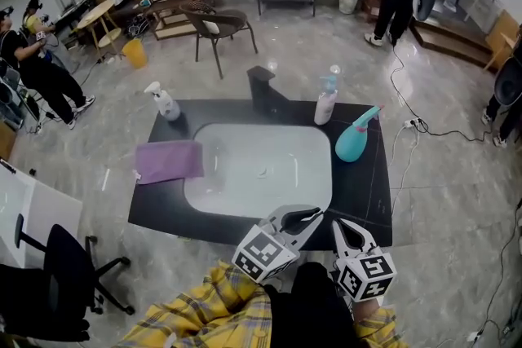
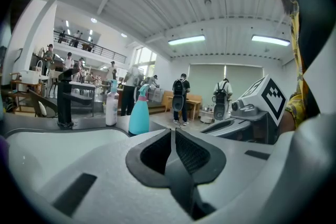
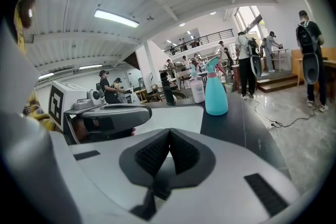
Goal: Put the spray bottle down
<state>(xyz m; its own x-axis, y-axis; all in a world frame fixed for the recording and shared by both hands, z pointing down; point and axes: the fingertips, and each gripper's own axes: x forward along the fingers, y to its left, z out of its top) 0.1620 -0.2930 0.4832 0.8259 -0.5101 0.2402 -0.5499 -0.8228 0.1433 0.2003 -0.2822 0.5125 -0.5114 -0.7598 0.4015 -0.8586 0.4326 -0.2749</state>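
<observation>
bench [image 1: 359, 193]: black | middle: white sink [image 1: 245, 179] set in | left: purple cloth [image 1: 169, 161] flat beside sink, white bottle [image 1: 165, 103] at back corner | back: black tap [image 1: 263, 90], pump bottle [image 1: 326, 104] just right of it | right: teal spray bottle [image 1: 352, 141] upright

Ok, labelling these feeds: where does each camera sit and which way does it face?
Head view: on the person's head, steeply down at the counter and sink; left gripper, right gripper, plaid sleeve show.
Left gripper view: on the left gripper, along its shut jaws across the sink; right gripper at right.
Right gripper view: on the right gripper, along its shut jaws; left gripper at left.
Shared: all three show the teal spray bottle upright on the counter.
</observation>
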